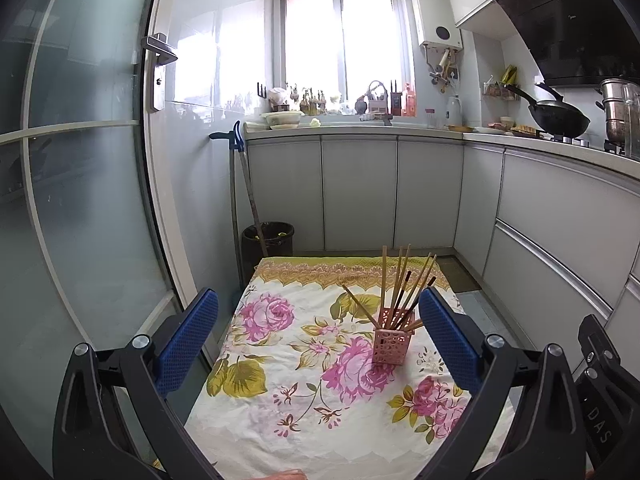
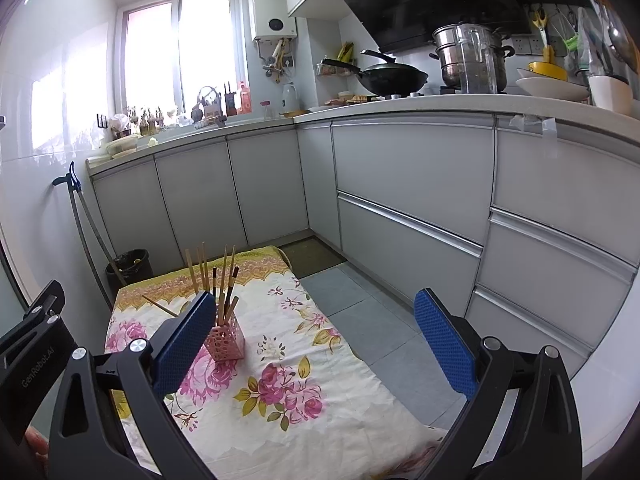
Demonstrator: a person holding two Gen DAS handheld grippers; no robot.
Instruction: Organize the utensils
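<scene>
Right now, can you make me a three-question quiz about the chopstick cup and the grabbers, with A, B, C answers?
1. Where does the holder stand?
A. on the floral cloth
B. on the counter
C. in the bin

2. What colour is the holder?
A. green
B. pink
C. black

3. How are the left gripper and right gripper?
A. both shut
B. one holds a chopstick
C. both open, holding nothing

Answers:
1 A, it sits on the floral cloth over the low table.
2 B, its lattice walls are pink, with chopsticks standing inside.
3 C, the blue pads stand wide apart with nothing between.
</scene>
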